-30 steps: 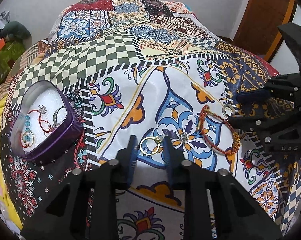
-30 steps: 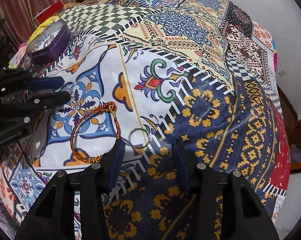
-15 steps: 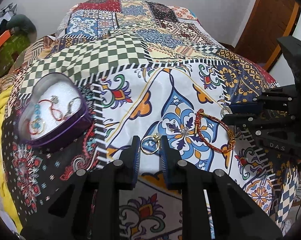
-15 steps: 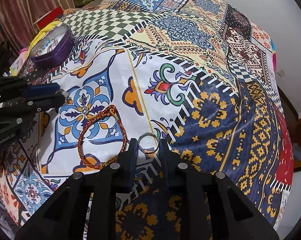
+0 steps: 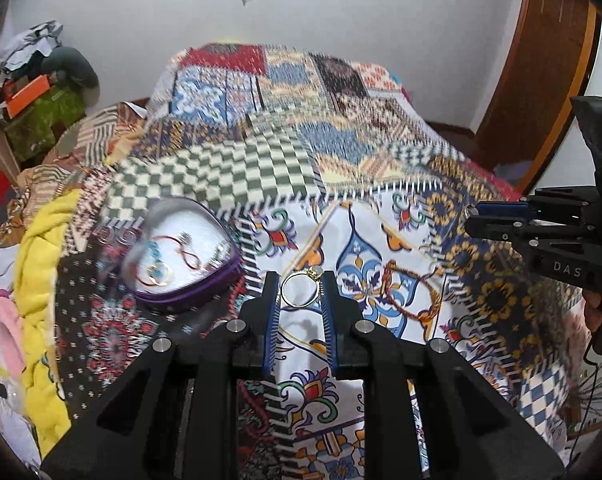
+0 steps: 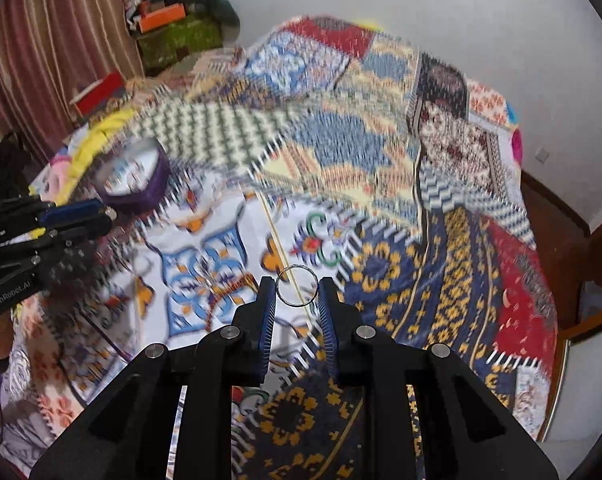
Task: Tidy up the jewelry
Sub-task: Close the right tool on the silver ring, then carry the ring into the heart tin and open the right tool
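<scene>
A thin gold ring [image 5: 301, 289] with a small pale stone is pinched between the ribbed blue pads of the left gripper [image 5: 299, 294], above the patchwork bedspread [image 5: 381, 168]. The right gripper [image 6: 297, 292] clamps a plain silver ring [image 6: 297, 285]. A braided red cord bracelet [image 5: 413, 292] lies right of the gold ring; a purple tin [image 5: 189, 256] with white lining lies left of it

Even, fairly bright indoor light; the far bedspread [image 5: 285, 128] is smeared by motion blur, nearer parts sharper, and fisheye bending darkens the corners.
</scene>
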The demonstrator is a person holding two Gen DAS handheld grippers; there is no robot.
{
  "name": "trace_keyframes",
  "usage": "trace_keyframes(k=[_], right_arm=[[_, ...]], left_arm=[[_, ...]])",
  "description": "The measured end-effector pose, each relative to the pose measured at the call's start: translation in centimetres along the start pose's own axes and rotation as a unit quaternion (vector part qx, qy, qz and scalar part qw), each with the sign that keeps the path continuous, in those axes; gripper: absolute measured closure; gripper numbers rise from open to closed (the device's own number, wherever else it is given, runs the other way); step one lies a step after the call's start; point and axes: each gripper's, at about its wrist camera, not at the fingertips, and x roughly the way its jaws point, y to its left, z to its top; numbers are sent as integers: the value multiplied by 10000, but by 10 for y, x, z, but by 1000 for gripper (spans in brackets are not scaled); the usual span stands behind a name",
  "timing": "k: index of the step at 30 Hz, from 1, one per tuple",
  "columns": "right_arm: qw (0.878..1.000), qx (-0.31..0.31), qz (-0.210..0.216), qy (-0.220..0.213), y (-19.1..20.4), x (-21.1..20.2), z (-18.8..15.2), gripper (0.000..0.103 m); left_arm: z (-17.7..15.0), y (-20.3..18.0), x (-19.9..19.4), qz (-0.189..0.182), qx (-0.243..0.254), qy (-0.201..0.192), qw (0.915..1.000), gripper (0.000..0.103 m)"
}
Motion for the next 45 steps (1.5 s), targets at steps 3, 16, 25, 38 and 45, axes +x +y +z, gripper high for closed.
trace_keyframes(k=[3, 16, 25, 38, 45], right_arm=[[9996, -7, 78, -288, 9, -12, 14, 83], [9937, -172, 537, -965, 60, -34, 58, 83], [9904, -270, 801, -1090, 86, -27, 80, 83], [9921, -488, 924, -690, 113, 28, 94, 83], [9927, -558, 1033, -291, 127, 67, 94, 83]], left_arm=[[6, 6, -12, 86, -96, -144, 9998, 84], [18, 46, -54, 481, -357, -602, 9964, 84], [26, 69, -66, 667, -493, -838, 9930, 84], [21, 102, -30, 582, -800, -580, 9934, 84], [9, 113, 1, 471, -818, -213, 9953, 84]])
